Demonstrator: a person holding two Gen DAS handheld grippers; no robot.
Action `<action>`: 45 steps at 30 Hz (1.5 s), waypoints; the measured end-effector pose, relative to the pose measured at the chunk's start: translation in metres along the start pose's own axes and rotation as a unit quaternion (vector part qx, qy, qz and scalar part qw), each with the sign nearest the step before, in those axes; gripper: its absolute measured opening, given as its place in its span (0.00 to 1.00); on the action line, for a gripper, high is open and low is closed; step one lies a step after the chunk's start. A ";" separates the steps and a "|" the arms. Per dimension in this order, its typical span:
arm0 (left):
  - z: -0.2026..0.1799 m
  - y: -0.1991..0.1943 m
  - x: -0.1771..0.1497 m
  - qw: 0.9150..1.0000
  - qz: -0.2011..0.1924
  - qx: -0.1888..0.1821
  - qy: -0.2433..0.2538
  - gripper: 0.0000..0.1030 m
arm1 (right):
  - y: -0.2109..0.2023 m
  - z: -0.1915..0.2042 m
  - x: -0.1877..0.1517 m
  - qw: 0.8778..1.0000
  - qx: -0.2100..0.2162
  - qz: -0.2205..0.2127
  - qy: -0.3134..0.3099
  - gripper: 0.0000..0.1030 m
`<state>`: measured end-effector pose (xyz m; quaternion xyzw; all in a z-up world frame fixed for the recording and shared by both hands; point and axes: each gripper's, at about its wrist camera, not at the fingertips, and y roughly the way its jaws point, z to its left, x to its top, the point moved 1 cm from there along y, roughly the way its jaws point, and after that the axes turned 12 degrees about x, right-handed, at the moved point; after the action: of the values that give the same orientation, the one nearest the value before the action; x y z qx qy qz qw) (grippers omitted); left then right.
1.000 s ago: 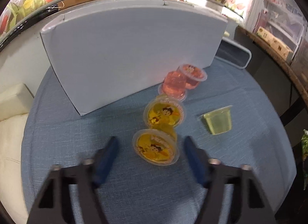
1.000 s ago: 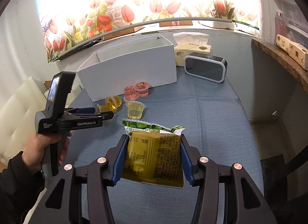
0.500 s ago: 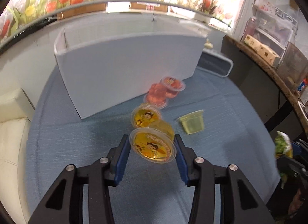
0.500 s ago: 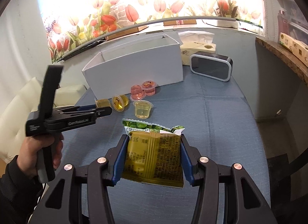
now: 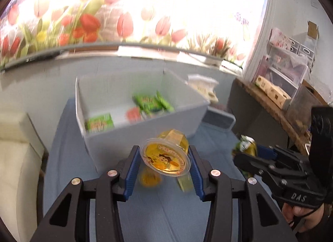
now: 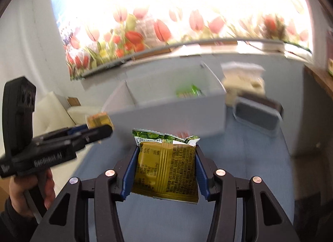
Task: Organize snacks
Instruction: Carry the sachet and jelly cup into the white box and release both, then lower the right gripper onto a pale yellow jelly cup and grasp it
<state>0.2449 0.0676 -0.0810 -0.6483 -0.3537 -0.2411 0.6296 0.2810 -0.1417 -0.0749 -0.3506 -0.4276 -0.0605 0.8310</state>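
this looks like a lived-in room of a home, perhaps a dining or sitting corner. a table [image 5: 68,129] under a blue cloth stands against a wall below a tulip mural [image 6: 158,31]. a cream cushioned seat [image 5: 16,158] sits beside it. a tissue box [image 6: 243,79] and a small clock [image 6: 258,115] rest on the table, and a wooden side shelf [image 5: 276,115] carries clear storage drawers [image 5: 291,58].

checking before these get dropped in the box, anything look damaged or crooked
The yellow jelly cup sits tilted in the left gripper, lid facing the camera rather than up. The snack packet in the right gripper looks intact. Nothing spilled.
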 end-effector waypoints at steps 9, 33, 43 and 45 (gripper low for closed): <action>0.032 0.062 0.078 1.000 0.013 0.021 -0.019 0.48 | 0.080 -0.012 0.104 0.999 0.020 0.008 -0.041 0.53; 0.059 0.084 0.071 0.997 0.033 0.073 0.004 1.00 | 0.100 -0.050 0.120 0.999 -0.032 0.011 -0.017 0.95; 0.035 0.012 0.029 0.998 0.018 0.055 0.014 1.00 | 0.046 -0.012 0.063 0.999 -0.029 -0.001 -0.032 0.95; 0.031 -0.003 0.013 0.998 0.017 0.056 0.016 1.00 | 0.039 -0.005 0.040 0.999 -0.038 0.010 -0.035 0.95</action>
<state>0.2468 0.1000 -0.0721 -0.6141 -0.3451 -0.2206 0.6746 0.3250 -0.1083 -0.0676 -0.3883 -0.4503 -0.0559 0.8021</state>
